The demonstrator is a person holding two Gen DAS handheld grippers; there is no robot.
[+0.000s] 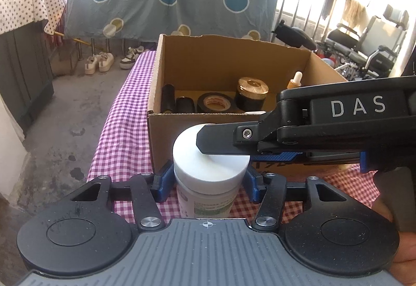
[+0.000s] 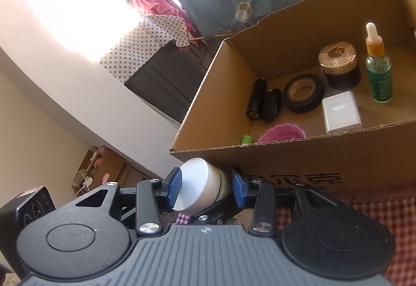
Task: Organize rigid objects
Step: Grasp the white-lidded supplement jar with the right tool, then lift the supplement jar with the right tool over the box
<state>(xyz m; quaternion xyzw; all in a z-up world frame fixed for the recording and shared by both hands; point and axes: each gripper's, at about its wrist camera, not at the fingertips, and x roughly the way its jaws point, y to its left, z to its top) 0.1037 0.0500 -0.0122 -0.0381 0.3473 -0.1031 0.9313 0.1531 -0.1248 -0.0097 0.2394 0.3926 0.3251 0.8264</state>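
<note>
A white jar (image 1: 208, 169) with a flat white lid and a printed label stands on the checked tablecloth (image 1: 124, 114), just in front of an open cardboard box (image 1: 234, 57). My left gripper (image 1: 210, 179) is shut on the jar, with a blue pad pressed against each side below the lid. My right gripper (image 2: 205, 187) comes in from the right, rolled on its side. It is shut on the same jar (image 2: 200, 182): one pad lies flat on the lid's top and the other sits against the body under the lid. Its upper finger (image 1: 215, 139) crosses the lid.
In the box (image 2: 286, 156) lie a black tape roll (image 2: 303, 92), a gold-lidded dark jar (image 2: 340, 65), a green dropper bottle (image 2: 378, 70), a white block (image 2: 340, 112), a pink cup (image 2: 283, 132) and two black tubes (image 2: 264, 101). The table edge drops to the floor on the left.
</note>
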